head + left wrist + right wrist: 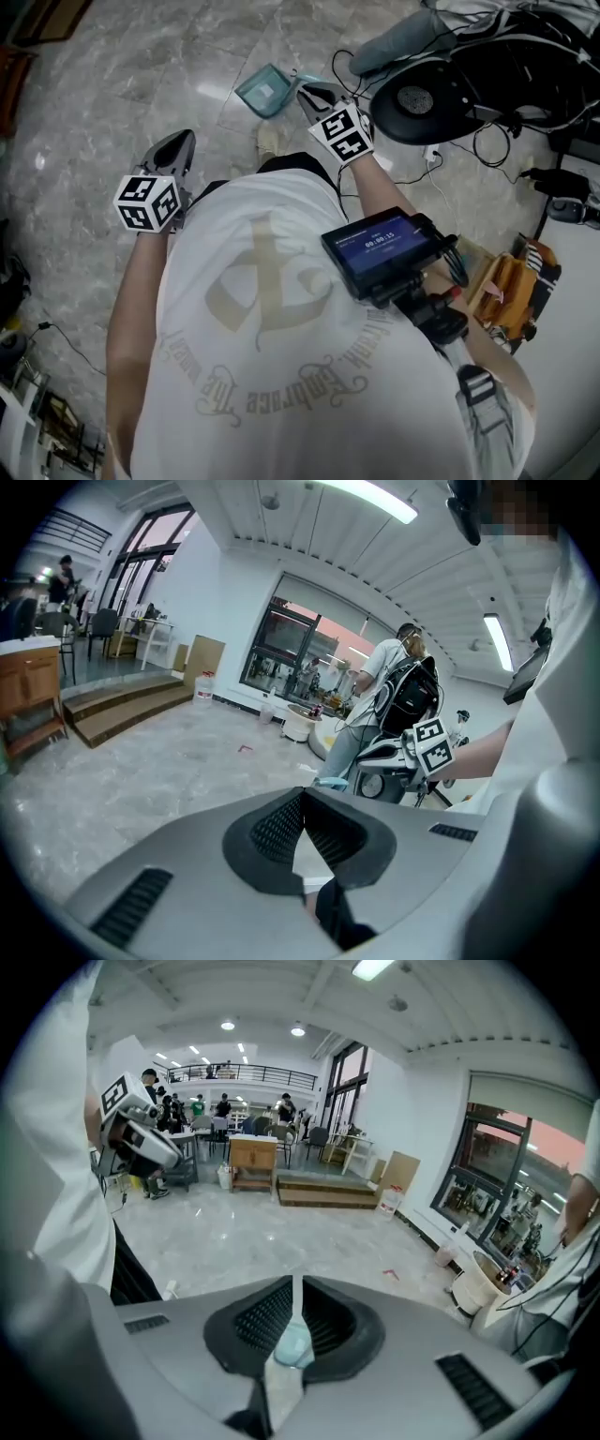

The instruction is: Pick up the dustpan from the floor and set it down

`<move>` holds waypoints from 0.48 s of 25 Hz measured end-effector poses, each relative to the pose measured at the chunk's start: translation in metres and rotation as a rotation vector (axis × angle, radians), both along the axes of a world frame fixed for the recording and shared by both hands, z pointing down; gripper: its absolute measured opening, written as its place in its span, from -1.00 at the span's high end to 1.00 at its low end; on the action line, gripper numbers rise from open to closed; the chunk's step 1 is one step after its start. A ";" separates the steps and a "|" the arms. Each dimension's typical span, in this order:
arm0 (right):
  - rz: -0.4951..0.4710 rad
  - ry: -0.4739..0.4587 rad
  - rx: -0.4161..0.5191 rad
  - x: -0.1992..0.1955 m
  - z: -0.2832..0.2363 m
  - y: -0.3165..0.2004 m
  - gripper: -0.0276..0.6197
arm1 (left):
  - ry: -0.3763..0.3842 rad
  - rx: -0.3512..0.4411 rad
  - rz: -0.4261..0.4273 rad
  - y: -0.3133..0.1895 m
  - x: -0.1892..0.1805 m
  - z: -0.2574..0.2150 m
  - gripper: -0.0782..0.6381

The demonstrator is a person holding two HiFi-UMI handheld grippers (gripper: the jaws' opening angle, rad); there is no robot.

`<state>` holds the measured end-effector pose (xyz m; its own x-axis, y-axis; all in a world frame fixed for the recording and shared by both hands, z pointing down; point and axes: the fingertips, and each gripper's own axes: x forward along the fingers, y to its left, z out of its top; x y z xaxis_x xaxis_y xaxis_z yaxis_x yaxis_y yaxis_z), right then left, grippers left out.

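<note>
In the head view, the left gripper (178, 142) is at about 10 o'clock from the picture's centre, over the marble floor (103, 84). Its marker cube (148, 202) is nearest the camera. In the left gripper view, the left gripper (302, 797) has its ribbed pads meeting at the tips with nothing pinched between them.

The teal dustpan (265, 91) is near 12 o'clock from the centre of the head view, with its scoop at 9 o'clock from the right gripper (315, 92) and its handle running into that gripper's tips. From these views I cannot tell whether it rests on the floor or hangs just above it.

In the right gripper view, the right gripper (296, 1283) has its jaws drawn almost together and clamped on a pale teal piece, the dustpan (292, 1346) handle.

At 3 o'clock from the right gripper in the head view is a black disc-shaped device (417, 101), ringed by cables (487, 141). At 5 o'clock from it, a small lit screen (380, 246) sits against the person's white shirt (272, 375).
</note>
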<state>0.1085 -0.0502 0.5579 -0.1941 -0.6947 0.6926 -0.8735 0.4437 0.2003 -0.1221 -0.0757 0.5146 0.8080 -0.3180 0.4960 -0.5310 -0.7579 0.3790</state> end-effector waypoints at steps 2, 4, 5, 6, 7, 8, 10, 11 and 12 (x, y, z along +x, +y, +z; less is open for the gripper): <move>0.031 -0.036 0.036 -0.001 -0.012 -0.005 0.83 | 0.003 -0.002 0.016 -0.003 0.005 0.002 0.75; 0.055 -0.070 0.058 -0.003 -0.022 -0.008 0.86 | 0.009 -0.004 0.031 -0.005 0.010 0.001 0.75; 0.064 -0.086 0.064 -0.004 -0.027 -0.008 0.86 | 0.012 -0.004 0.041 -0.006 0.013 0.001 0.75; 0.070 -0.103 0.068 -0.006 -0.032 -0.009 0.86 | 0.014 -0.005 0.051 -0.007 0.016 0.001 0.75; 0.077 -0.120 0.072 -0.008 -0.037 -0.009 0.86 | 0.015 -0.005 0.061 -0.008 0.018 0.001 0.75; 0.084 -0.138 0.080 -0.010 -0.041 -0.010 0.86 | 0.016 -0.006 0.071 -0.008 0.021 0.002 0.75; 0.101 -0.176 0.101 -0.013 -0.049 -0.008 0.86 | 0.019 -0.006 0.091 -0.009 0.026 0.004 0.75; 0.110 -0.198 0.113 -0.014 -0.053 -0.007 0.86 | 0.020 -0.005 0.100 -0.009 0.028 0.005 0.75; 0.119 -0.222 0.126 -0.015 -0.057 -0.006 0.86 | 0.021 -0.003 0.108 -0.009 0.030 0.006 0.75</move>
